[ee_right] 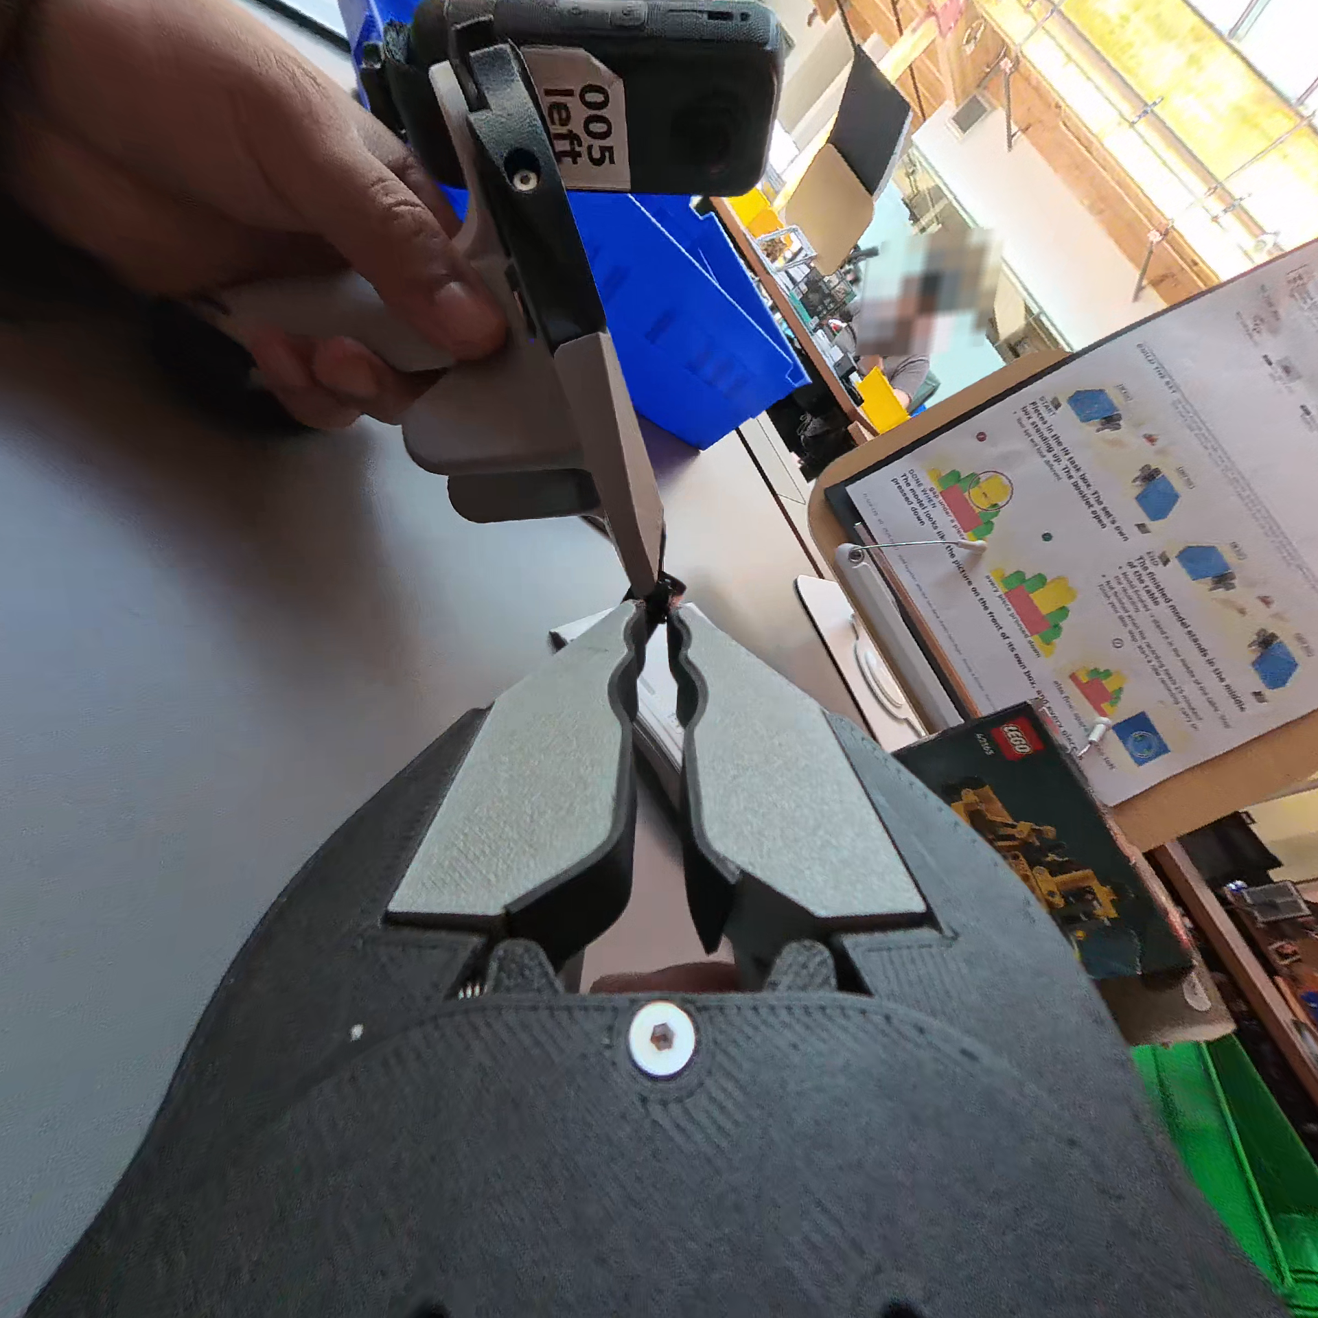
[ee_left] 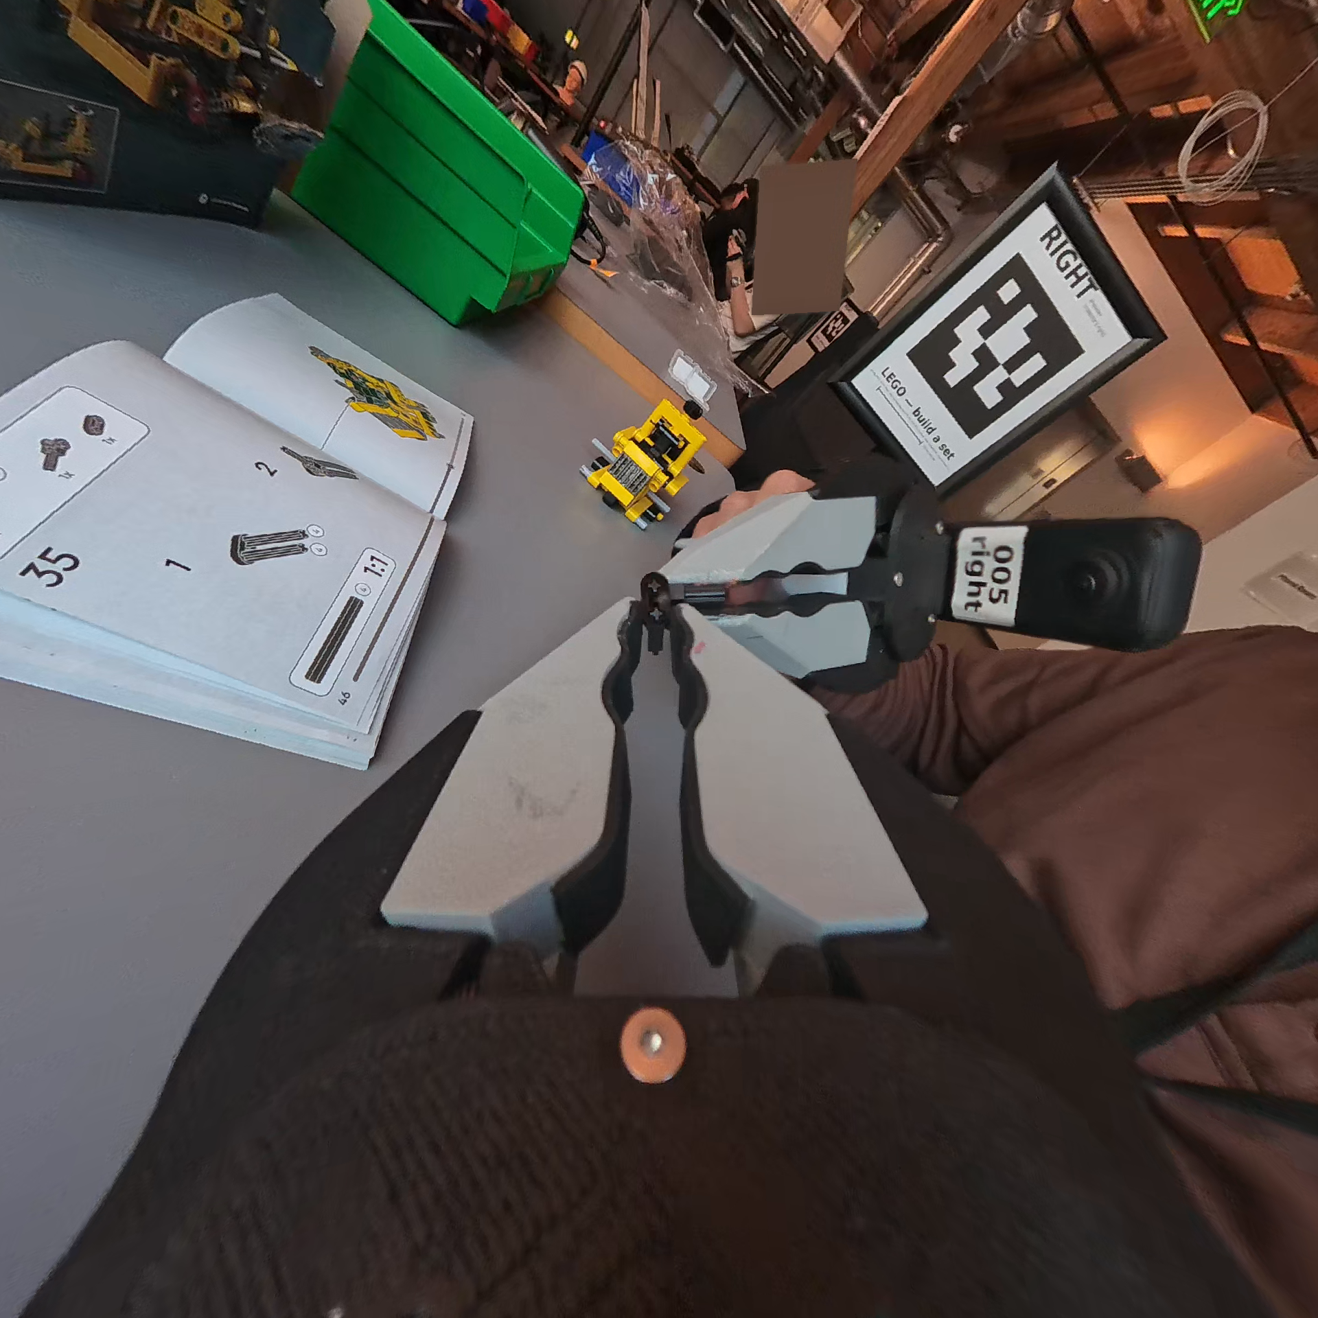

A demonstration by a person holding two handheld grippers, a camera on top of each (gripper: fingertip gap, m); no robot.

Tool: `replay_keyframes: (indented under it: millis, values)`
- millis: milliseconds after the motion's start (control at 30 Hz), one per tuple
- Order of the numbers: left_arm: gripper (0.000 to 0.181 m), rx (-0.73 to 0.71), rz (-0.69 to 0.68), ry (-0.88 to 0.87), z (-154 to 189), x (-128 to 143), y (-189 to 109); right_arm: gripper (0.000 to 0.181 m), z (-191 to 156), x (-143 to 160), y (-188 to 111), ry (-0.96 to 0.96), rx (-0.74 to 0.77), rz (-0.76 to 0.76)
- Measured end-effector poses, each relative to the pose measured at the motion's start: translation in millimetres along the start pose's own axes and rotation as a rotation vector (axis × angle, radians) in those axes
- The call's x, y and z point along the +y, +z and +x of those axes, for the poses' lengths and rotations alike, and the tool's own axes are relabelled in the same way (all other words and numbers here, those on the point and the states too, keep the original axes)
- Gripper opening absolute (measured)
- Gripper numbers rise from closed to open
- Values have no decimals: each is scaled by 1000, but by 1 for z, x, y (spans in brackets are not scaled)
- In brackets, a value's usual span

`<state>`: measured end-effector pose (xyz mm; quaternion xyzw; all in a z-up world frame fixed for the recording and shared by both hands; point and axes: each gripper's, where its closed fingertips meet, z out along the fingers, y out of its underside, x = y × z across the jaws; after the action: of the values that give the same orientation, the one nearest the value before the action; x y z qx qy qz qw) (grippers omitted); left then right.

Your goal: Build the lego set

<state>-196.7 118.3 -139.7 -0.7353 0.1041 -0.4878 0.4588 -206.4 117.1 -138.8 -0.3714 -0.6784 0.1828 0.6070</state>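
My left gripper (ee_left: 652,619) is shut on a small black connector piece (ee_left: 654,598) with cross holes, held above the grey table (ee_left: 178,891). My right gripper (ee_left: 679,593) comes in from the right, shut on a short black axle (ee_left: 702,592) whose tip meets the connector. In the right wrist view my right gripper (ee_right: 656,615) points at the same black piece (ee_right: 660,593), with the left gripper (ee_right: 652,579) coming down from above, held by a hand (ee_right: 249,200). The part-built yellow Lego model (ee_left: 645,463) stands on the table behind the grippers.
An open instruction booklet (ee_left: 214,535) lies left of the grippers. Green bins (ee_left: 442,178) and the Lego box (ee_left: 107,107) stand at the back. A framed marker sign (ee_left: 998,335) stands at the right. A blue bin (ee_right: 677,321), an illustrated sheet on a board (ee_right: 1141,535) and the box (ee_right: 1055,841) also show. My two grippers' fingertips are within a few centimetres of each other. The part-built yellow Lego model (ee_left: 645,463) is about 20 cm from both grippers' fingertips.
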Motion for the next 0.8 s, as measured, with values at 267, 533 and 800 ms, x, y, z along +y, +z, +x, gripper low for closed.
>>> replay_keyframes:
  millis: [267, 533, 800]
  values:
    - [5, 57, 74, -37, 12, -3, 0, 3, 2, -10, -8, -115, 98, 7]
    - [4, 101, 60, 21, 21, -3, 0, 3, 2, -16, -15, -109, 101, 52]
    - [4, 107, 69, 13, 23, -2, -1, 2, 0, -18, -16, -57, 66, 77]
